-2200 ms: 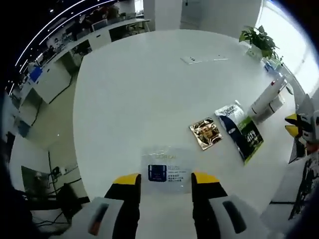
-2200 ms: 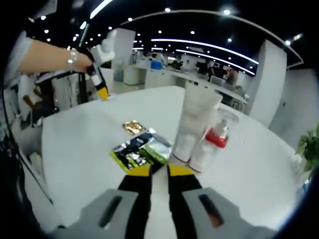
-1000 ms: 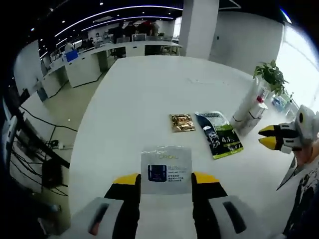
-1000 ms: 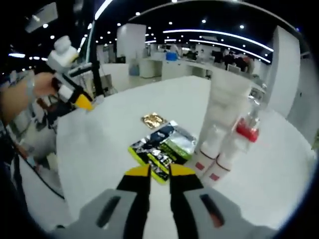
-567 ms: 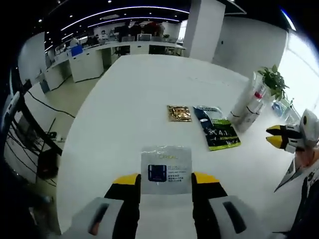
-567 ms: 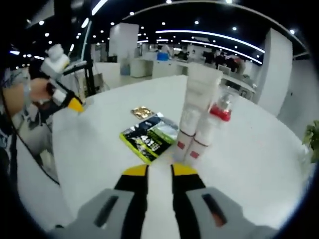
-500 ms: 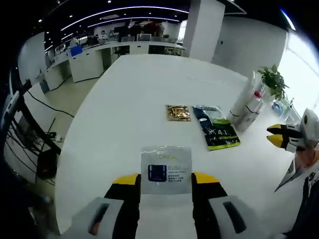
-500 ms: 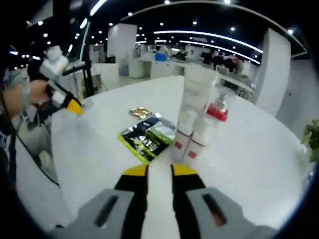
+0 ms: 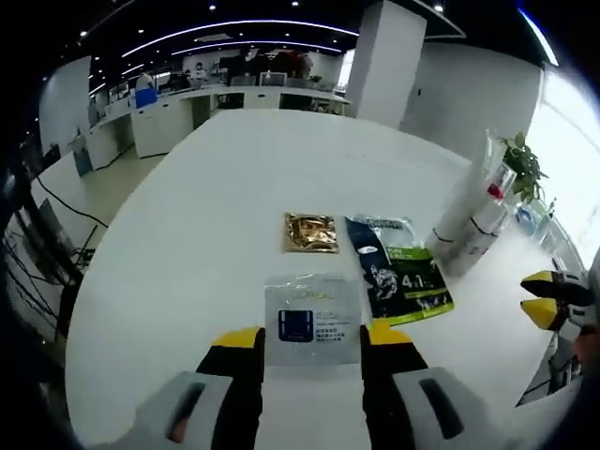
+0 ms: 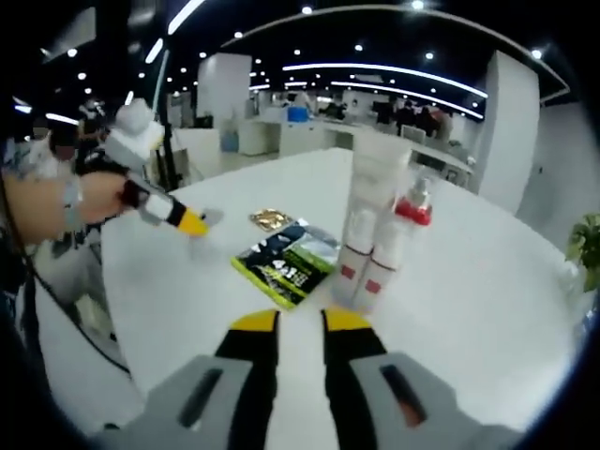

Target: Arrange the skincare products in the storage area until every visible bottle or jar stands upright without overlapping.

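Your left hand-held gripper (image 9: 313, 339) carries the sachet (image 9: 311, 319) clamped above the table (image 9: 187, 234); right hand-held gripper (image 10: 300, 323) nearly closed, empty; next, probably set it beside the gold packet (image 9: 310, 232), clear of the upright tubes (image 10: 375, 234).

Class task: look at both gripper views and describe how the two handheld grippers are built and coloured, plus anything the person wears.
Each gripper, the left gripper and the right gripper, has grey bodies with dark slots, black jaws and yellow tips. Seen from the right gripper view, the left one carries a white box on top. The person's hand has a bracelet at the wrist.
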`<state>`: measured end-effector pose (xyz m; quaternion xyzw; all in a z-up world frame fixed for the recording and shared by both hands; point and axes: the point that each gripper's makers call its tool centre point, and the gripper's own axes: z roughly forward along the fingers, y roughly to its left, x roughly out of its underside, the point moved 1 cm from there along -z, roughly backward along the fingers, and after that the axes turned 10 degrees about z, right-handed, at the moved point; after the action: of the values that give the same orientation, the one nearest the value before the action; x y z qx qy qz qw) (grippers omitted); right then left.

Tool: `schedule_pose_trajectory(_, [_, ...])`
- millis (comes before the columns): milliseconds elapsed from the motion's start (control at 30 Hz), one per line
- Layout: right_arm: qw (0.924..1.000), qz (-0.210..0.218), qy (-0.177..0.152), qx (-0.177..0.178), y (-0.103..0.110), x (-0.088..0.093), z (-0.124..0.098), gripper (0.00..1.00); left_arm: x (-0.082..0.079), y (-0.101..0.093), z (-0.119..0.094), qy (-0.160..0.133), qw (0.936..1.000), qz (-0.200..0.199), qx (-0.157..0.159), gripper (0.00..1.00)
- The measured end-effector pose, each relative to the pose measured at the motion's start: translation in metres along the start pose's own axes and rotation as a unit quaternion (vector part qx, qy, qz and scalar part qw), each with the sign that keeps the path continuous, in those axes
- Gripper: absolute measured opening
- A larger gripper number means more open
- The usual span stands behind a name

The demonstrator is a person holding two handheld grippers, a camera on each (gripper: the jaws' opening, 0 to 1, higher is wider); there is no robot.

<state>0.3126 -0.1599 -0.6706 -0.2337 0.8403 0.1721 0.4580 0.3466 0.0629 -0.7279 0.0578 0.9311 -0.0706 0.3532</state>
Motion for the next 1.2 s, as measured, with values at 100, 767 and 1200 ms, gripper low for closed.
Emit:
schedule_pose_trajectory(100, [0.9999,0.004,-0.002,0.012,-0.007,0.0,-0.004,0.16,-0.001,-0.001,0.011,0.013,0.9999,-0.005,-0.002,0.41])
schedule_pose_trajectory(767, [0.9988,0.013,0.007,0.046,-0.031,0.006,-0.01,0.16,0.001,-0.008,0.037,0.05,0.9985,-0.019,-0.01,0.41])
schedule_pose_trajectory(1200, [0.9988,0.009,0.012,0.047,-0.034,0.011,-0.012,0.16,0.003,-0.011,0.037,0.054,0.9982,0.005,-0.023,0.42])
